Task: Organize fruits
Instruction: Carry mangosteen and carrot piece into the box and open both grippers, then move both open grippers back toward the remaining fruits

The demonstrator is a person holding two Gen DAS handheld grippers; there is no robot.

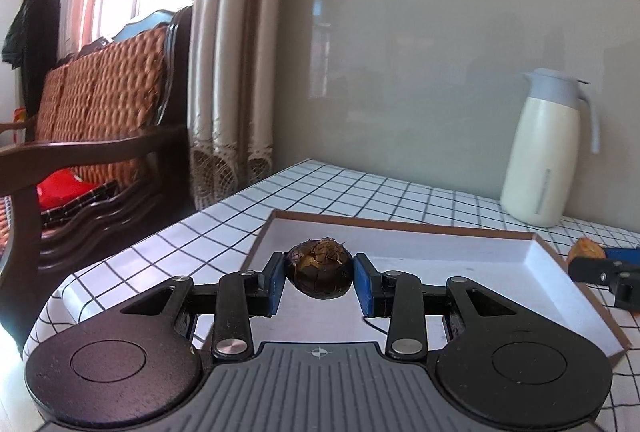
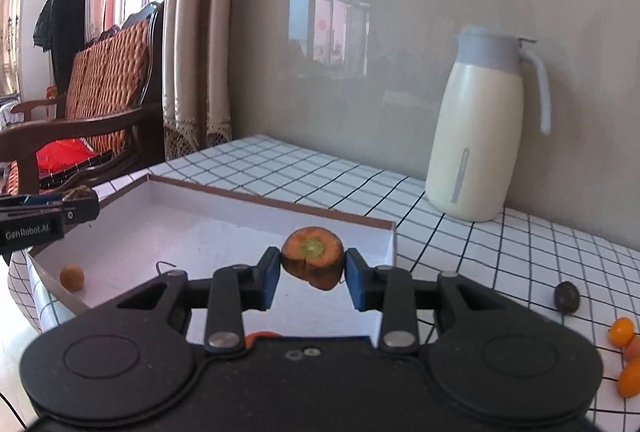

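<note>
Checked cloth covers the table point(image 2: 304, 172) beside a grey wall, where a cream thermos jug point(image 2: 476, 128) stands at the far right. Over the near left of the shallow white tray point(image 1: 532, 264), the left gripper point(image 1: 319, 278) is clamped on a dark brown, husk-topped fruit point(image 1: 319, 268), squeezed across its widest part. The right gripper point(image 2: 312, 272) pinches a stubby orange carrot piece point(image 2: 313, 262) above the tray's right side, cut face up. Both pieces look light and firm; the round fruit seems likelier to slip unless held at its middle. A small tan fruit point(image 2: 72, 278) already lies in the tray, while a dark fruit point(image 2: 566, 297) and orange kumquats point(image 2: 621, 331) wait on the table at right.
</note>
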